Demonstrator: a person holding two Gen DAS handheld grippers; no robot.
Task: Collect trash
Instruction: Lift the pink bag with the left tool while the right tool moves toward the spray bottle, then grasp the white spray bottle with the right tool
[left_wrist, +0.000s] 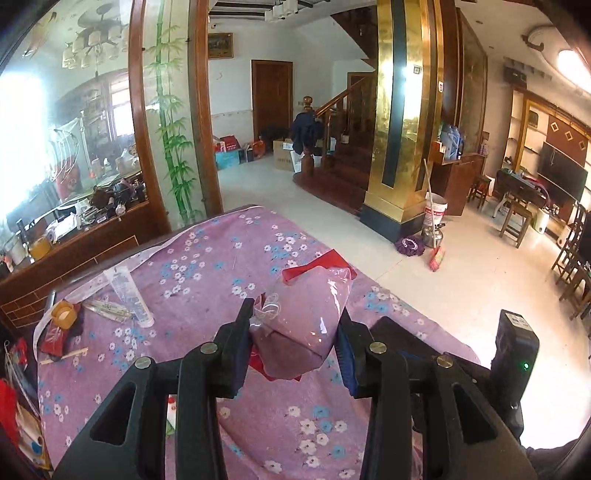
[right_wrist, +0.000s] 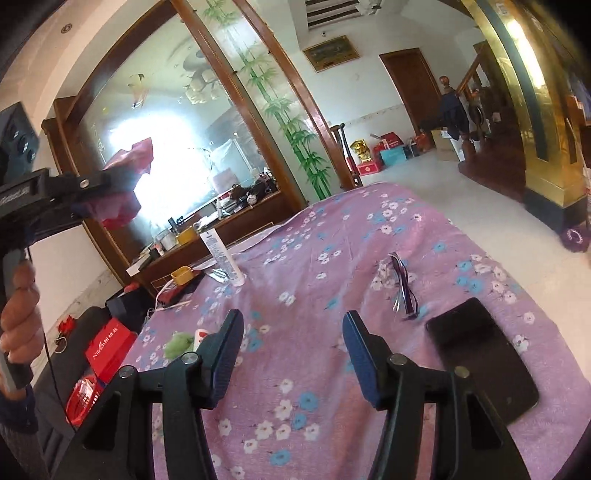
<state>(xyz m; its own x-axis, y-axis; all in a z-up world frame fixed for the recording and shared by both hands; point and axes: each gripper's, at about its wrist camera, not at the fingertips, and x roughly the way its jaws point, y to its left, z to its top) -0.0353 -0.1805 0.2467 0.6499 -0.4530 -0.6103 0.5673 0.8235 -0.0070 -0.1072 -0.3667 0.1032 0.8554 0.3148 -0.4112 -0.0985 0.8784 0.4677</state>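
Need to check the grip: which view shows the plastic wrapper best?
Left wrist: the plastic wrapper fills the centre, clamped in the left gripper. Right wrist shows it only small, backlit at the left edge.

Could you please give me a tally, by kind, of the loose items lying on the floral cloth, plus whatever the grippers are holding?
Clear-and-red plastic wrapper, held in the left gripper: 1
Crumpled clear wrapper on the cloth: 1
White tube: 1
Black phone: 1
Yellow cap: 1
Right gripper, empty: 0
Total: 5
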